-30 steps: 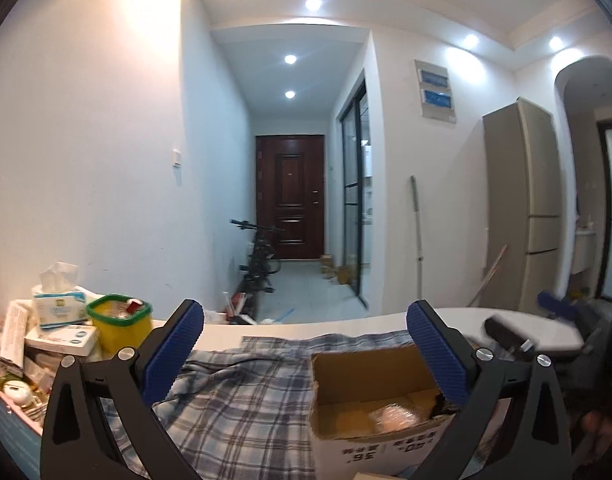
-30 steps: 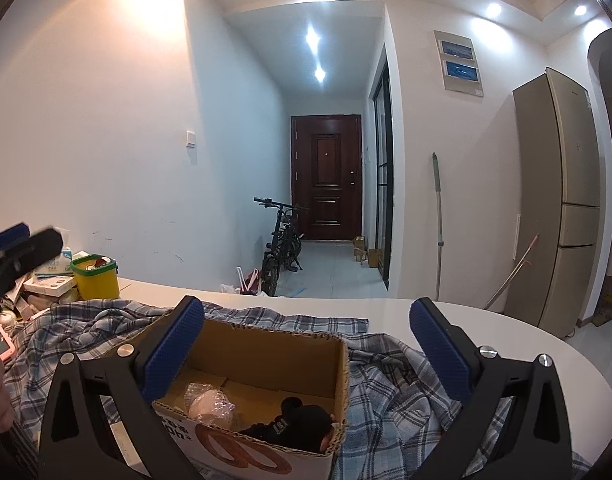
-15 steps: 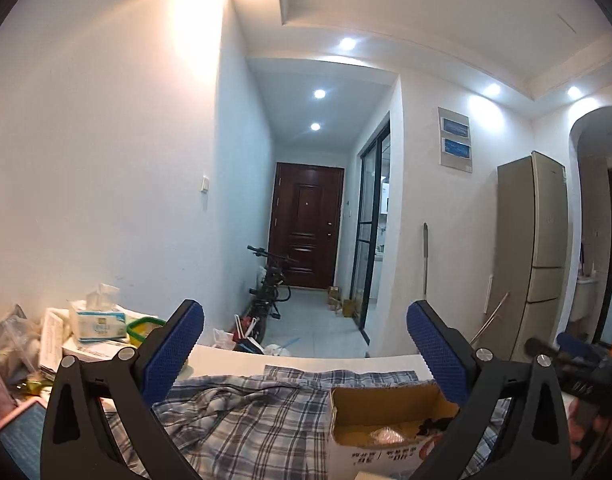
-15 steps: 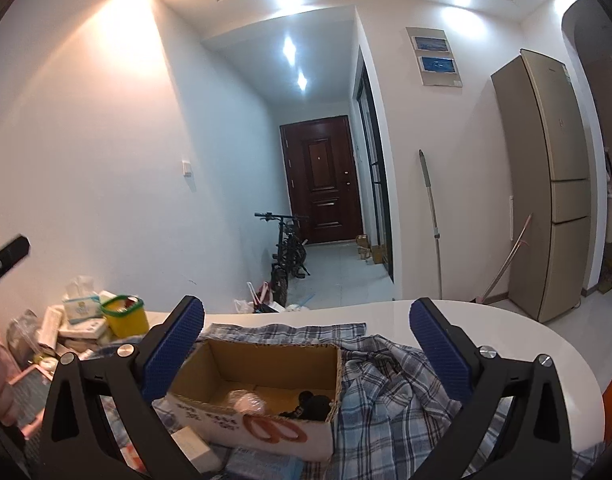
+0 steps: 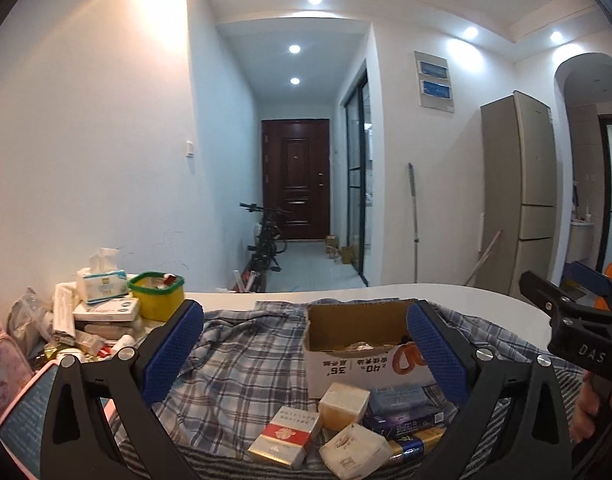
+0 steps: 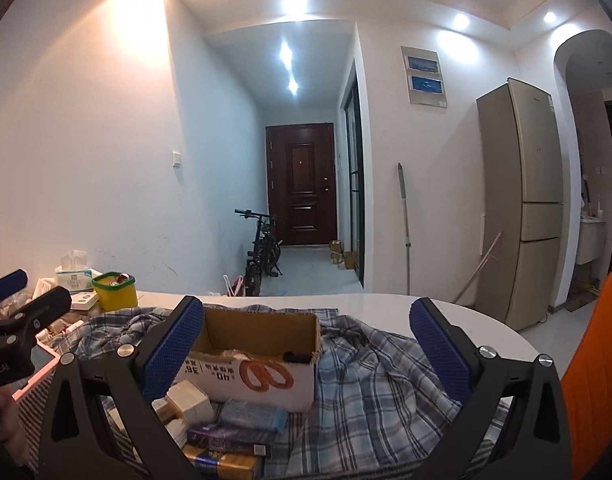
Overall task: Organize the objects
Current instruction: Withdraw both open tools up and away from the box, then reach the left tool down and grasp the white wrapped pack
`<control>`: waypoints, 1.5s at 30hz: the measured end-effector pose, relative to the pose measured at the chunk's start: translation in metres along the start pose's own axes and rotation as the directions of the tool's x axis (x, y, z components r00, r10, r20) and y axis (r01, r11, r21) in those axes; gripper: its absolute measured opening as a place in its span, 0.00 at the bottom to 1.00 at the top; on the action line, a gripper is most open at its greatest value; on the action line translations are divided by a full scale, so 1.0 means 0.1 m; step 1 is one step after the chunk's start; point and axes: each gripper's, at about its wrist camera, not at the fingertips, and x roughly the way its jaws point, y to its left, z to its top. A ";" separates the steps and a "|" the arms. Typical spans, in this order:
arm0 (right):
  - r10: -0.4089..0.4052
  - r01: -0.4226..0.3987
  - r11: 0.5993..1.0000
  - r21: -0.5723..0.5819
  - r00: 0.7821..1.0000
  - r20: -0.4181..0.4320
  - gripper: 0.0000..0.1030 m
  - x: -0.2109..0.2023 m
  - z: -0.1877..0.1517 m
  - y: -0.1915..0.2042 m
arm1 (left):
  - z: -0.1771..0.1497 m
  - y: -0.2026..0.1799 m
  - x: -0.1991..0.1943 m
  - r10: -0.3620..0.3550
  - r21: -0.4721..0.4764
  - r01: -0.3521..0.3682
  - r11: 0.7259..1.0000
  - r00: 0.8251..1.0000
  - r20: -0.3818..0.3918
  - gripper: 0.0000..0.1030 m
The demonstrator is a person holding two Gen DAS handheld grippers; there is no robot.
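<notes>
An open cardboard box (image 5: pixel 358 340) (image 6: pixel 257 356) stands on a plaid cloth (image 5: pixel 233 364) (image 6: pixel 382 384) over a white table (image 5: pixel 466 300). In front of it lie several small packs: a red-and-white pack (image 5: pixel 285 436), a cream box (image 5: pixel 344 404), a white pack (image 5: pixel 354 452), blue packs (image 5: pixel 402 404) (image 6: pixel 253 416). My left gripper (image 5: pixel 303 348) is open and empty, above and behind the packs. My right gripper (image 6: pixel 306 348) is open and empty, over the box; it also shows at the right in the left wrist view (image 5: pixel 578 332).
At the table's left end stand a yellow tub with a green rim (image 5: pixel 157 294) (image 6: pixel 113 292), a tissue box (image 5: pixel 101 280) and stacked clutter. A pink-edged tablet (image 5: pixel 21 420) lies at the near left. An orange chair back (image 6: pixel 598 364) is at the right.
Both grippers have drawn back and tilted down from half a second ago. The loose packs in front of the box have come into view. Both stay open.
</notes>
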 end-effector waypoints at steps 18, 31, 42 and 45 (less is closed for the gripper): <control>-0.095 0.092 0.994 -0.051 0.993 -0.070 1.00 -0.28 -0.42 0.00 | -0.32 -0.06 -0.25 0.059 0.054 -0.059 0.997 0.998 -0.008 1.00; -0.088 0.086 0.996 -0.031 0.991 -0.100 1.00 -0.22 -0.48 -0.03 | -0.42 0.02 -0.12 0.031 0.026 -0.029 0.999 0.997 -0.066 1.00; -0.072 0.073 0.997 0.004 0.988 -0.140 1.00 -0.20 -0.58 -0.02 | -0.75 0.07 0.09 -0.051 -0.039 0.043 0.998 0.972 -0.229 1.00; -0.058 0.061 0.998 0.013 0.985 -0.162 1.00 -0.16 -0.62 -0.01 | -0.87 0.10 0.19 -0.100 -0.093 0.076 0.993 0.949 -0.297 1.00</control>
